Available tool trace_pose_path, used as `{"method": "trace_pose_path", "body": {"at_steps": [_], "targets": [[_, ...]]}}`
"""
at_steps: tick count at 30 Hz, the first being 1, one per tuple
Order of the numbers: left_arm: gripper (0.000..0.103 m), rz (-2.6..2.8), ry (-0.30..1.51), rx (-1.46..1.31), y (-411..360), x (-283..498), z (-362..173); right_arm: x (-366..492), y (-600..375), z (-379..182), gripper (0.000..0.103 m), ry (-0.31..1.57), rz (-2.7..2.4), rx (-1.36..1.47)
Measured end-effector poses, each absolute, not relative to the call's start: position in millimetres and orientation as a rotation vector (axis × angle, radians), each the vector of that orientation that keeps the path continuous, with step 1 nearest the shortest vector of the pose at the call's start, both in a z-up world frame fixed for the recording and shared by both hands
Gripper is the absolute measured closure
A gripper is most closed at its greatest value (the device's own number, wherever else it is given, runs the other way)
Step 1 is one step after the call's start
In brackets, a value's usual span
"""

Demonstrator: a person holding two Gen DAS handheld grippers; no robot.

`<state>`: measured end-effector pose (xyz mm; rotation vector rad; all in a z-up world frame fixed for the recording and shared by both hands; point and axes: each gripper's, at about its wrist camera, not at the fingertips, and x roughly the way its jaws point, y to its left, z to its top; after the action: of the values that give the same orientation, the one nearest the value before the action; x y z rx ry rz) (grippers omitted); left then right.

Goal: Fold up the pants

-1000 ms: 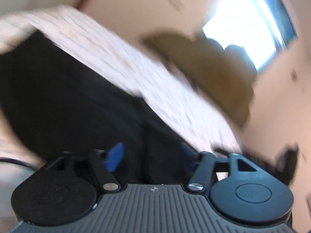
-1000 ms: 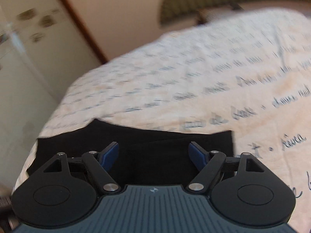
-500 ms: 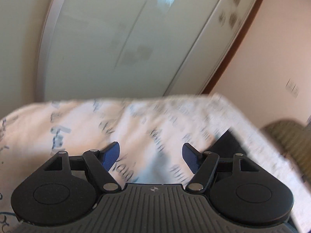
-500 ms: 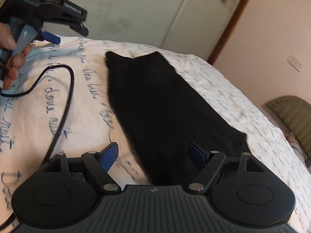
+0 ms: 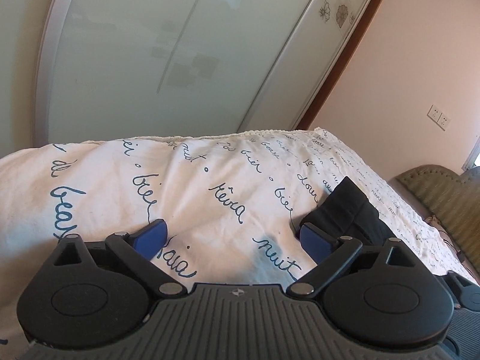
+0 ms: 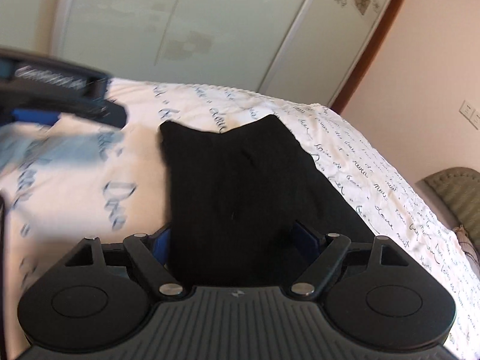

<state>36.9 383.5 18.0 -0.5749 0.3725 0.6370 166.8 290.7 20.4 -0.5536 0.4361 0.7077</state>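
Black fabric pants (image 6: 240,192), folded into a long narrow strip, are lying flat on a white bedspread printed with dark blue cursive script (image 5: 210,180), with their far end showing two soft peaks toward the bed's foot. In the right wrist view the strip is running straight out from under the right gripper (image 6: 237,240), whose blue-padded fingers (image 6: 306,237) are standing wide apart on either side of the cloth, open and not pinching it; whether the pads are brushing the fabric cannot be told. In the left wrist view the left gripper (image 5: 231,234) is hovering over bare bedspread, its jaws opening, with nothing between the blue pads (image 5: 151,234); the pants' end (image 5: 345,210) is lying just beyond its right-side finger. The same left gripper is appearing blurred at the upper left of the right wrist view (image 6: 54,90), beside the pants. A pale frosted sliding wardrobe door with flower decals (image 5: 150,60) is standing behind the bed, a pink wall with a white socket plate (image 5: 438,116) is rising at right, and an olive ribbed upholstered headboard (image 5: 444,192) is showing at the right edge.
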Motion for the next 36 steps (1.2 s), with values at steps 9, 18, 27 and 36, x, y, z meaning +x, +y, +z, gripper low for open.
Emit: {"method": "trace_pose_path", "body": {"at_steps": [9,18,27,36], "targets": [[0.002,0.646,0.45,-0.493,375.6,53.0,19.1,178.4,275.4,15.3,0.052,0.454,0.727,-0.384],[0.002,0.672,0.508,-0.427,370.6,65.2,18.0,187.9,267.2,16.4,0.061,0.493,0.745,-0.301],[0.005,0.483,0.507,-0.684,376.4,62.8,40.7,191.7,262.6,17.3,0.061,0.509,0.758,-0.26],[0.004,0.355,0.576,-0.973,386.0,105.5,23.7,194.4,258.6,18.3,0.061,0.523,0.77,-0.22]]}}
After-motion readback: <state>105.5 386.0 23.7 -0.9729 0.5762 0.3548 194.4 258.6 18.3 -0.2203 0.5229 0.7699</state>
